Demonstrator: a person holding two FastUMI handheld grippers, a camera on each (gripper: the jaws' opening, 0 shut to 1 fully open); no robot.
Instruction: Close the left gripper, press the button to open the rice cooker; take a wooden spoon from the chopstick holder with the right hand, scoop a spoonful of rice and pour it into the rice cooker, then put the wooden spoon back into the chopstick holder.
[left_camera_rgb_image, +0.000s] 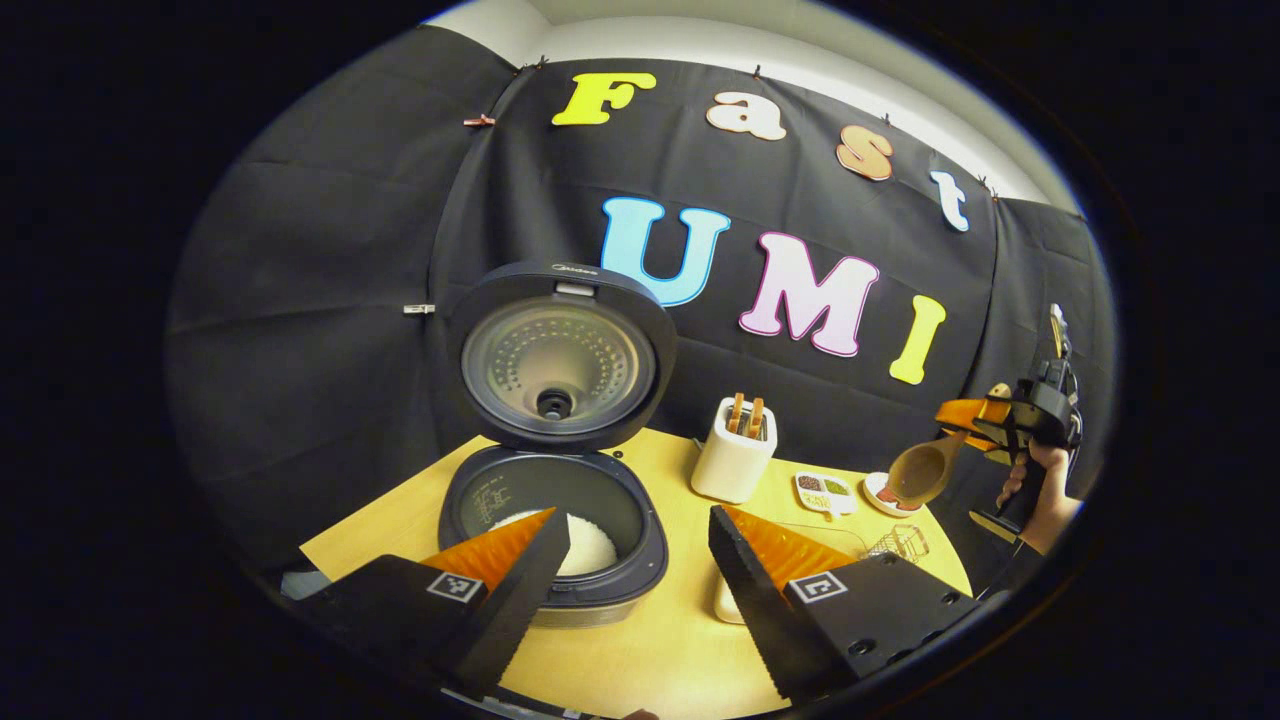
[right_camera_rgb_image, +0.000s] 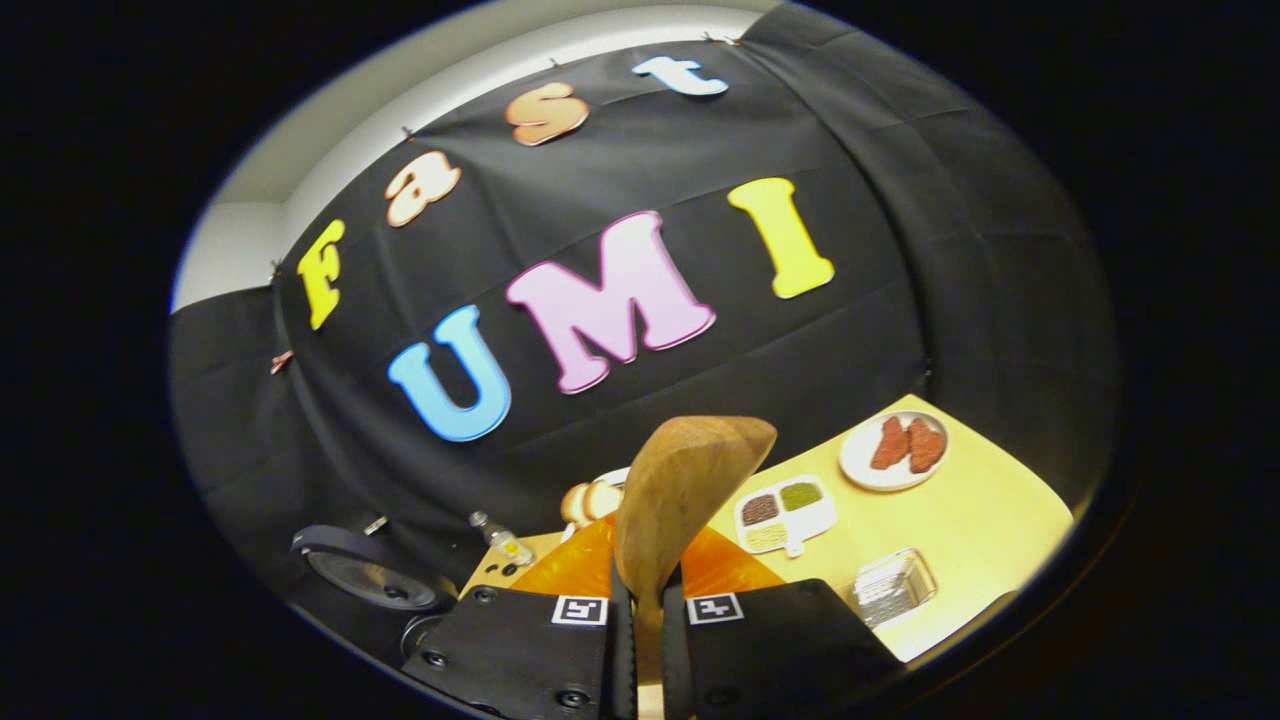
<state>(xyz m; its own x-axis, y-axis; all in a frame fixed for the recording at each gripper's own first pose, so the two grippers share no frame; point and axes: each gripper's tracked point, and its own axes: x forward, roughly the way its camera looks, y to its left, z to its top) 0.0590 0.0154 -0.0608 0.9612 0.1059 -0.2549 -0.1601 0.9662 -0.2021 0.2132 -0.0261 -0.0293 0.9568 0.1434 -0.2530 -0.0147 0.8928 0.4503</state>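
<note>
Lid: up, rice cooker open
Left gripper: released
Right gripper: grasping wooden spoon
Left: scoop, pour, return spoon

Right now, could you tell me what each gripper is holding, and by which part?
Right gripper grips the wooden spoon by its handle; left gripper holds nothing.

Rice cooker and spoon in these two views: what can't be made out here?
- Rice cooker pot, left gripper view: the left gripper's fingers cover its front, so how full it is stays unclear.
- Wooden spoon, right gripper view: the bowl faces away from the camera, its handle hidden between the right gripper's fingers; contents unseen.
- Chopstick holder, left gripper view: too small to tell what remains in it.
</note>
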